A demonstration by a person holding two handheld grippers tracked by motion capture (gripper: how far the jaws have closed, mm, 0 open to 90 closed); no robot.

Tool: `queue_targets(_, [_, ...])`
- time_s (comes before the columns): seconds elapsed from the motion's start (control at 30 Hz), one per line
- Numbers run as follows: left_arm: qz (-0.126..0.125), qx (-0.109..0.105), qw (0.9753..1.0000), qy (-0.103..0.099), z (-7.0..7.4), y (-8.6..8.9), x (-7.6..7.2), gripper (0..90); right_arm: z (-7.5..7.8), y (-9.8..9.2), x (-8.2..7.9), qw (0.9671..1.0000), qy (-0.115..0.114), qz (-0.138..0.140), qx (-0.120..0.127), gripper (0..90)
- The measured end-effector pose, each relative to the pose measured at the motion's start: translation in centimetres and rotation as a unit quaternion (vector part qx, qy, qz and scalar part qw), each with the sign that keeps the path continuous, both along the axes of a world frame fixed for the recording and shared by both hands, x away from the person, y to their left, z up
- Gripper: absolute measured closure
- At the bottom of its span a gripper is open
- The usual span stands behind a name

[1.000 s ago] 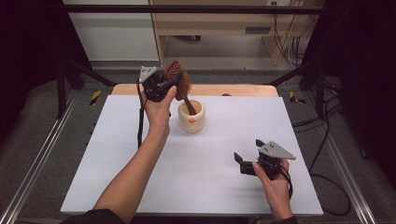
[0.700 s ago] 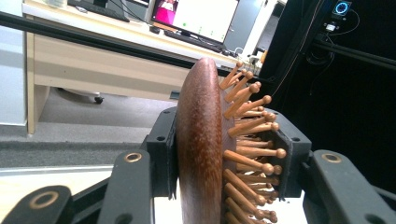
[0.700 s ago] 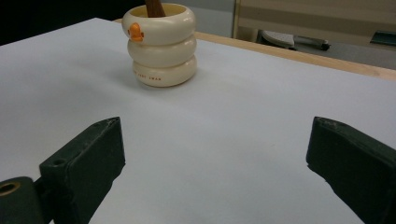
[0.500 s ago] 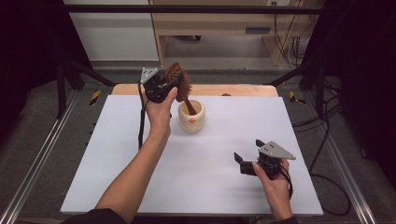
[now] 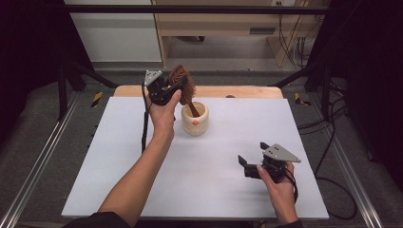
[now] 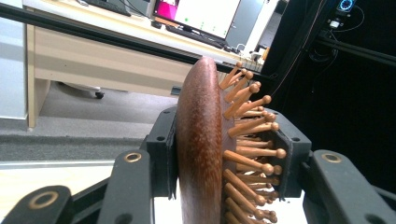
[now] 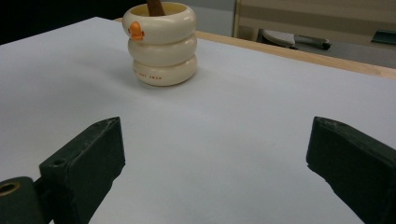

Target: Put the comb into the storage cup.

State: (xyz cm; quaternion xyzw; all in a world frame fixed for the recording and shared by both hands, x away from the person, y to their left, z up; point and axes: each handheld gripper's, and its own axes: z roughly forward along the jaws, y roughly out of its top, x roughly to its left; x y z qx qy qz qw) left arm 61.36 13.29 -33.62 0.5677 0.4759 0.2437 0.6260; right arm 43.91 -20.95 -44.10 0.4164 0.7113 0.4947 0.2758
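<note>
1. From above, the white worktop (image 5: 199,156) is evenly lit from overhead, while the room around it falls off to near black at both sides.
2. Shadows are soft: a faint one lies under the right hand-held gripper (image 5: 252,164), and another at the foot of the cream cup (image 7: 161,42) beyond it.
3. In the left hand-held gripper (image 6: 224,154) view, the wooden brush (image 6: 201,149) between the jaws is sharp; the desk and bright screens behind it are soft and grainy.
4. No harsh glare on the worktop.
</note>
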Motion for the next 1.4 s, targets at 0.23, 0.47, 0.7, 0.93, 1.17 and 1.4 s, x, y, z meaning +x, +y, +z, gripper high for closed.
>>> queue_targets(0.23, [-0.003, 0.000, 1.0000, 0.004, -0.2, 0.1, 0.1, 51.8, 0.0, 0.0, 0.0, 1.0000, 0.002, 0.001, 0.000, 4.6])
queue_targets(0.47, [0.000, -0.006, 0.9999, 0.012, -0.7, 0.3, 0.2, 51.7, -0.1, 0.1, 0.0, 1.0000, 0.003, 0.001, 0.000, 4.6])
queue_targets(0.7, [-0.001, -0.006, 0.9998, 0.018, -1.1, 0.3, 0.3, 51.8, -0.1, 0.1, 0.0, 1.0000, 0.003, 0.002, -0.003, 4.6])
queue_targets(0.93, [-0.001, -0.009, 0.9997, 0.024, -1.2, 0.3, 0.3, 51.7, -0.1, 0.1, 0.0, 1.0000, 0.003, 0.002, -0.003, 4.6])
queue_targets(1.17, [-0.001, -0.012, 0.9995, 0.028, -1.5, 0.3, 0.3, 51.8, -0.1, 0.1, 0.1, 1.0000, 0.003, 0.002, -0.003, 4.6])
queue_targets(1.4, [-0.001, -0.015, 0.9994, 0.031, -1.7, 0.3, 0.4, 51.7, -0.1, 0.1, 0.0, 1.0000, 0.004, 0.002, -0.004, 4.6])
